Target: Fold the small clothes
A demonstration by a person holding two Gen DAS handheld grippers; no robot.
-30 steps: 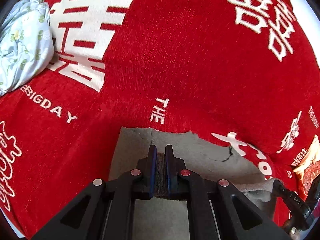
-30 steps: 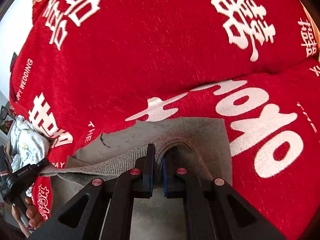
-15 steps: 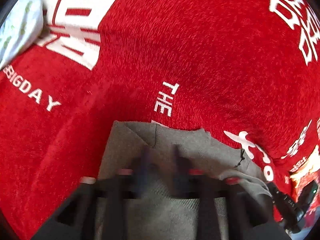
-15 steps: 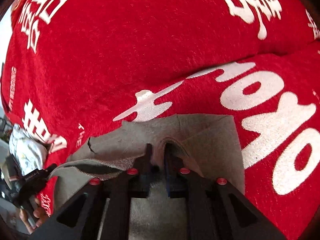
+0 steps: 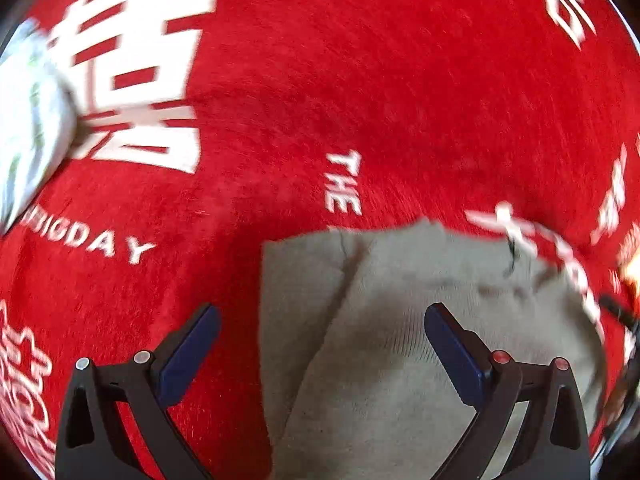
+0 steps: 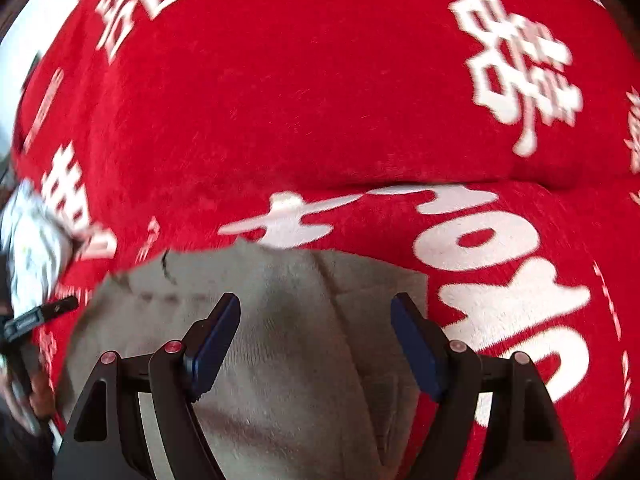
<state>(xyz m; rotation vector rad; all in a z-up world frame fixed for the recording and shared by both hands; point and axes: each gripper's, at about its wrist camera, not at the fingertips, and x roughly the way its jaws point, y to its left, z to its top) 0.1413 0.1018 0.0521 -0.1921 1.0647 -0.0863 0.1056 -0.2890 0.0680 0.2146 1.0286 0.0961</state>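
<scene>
Left gripper just opened | right gripper likewise; grey garment released

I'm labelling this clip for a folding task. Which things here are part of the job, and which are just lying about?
Part of the job:
grey garment, released and lying flat
left gripper, jaws just opened
right gripper, jaws just opened

Lying about:
red blanket underneath
floral cloth at the far left

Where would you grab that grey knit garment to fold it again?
Probably at the doubled fold edge of the grey knit garment, coming down from above. It lies flat on the red blanket, so only raised edges give the pads something to pinch. The left gripper and right gripper have just opened over it, holding nothing.
</scene>
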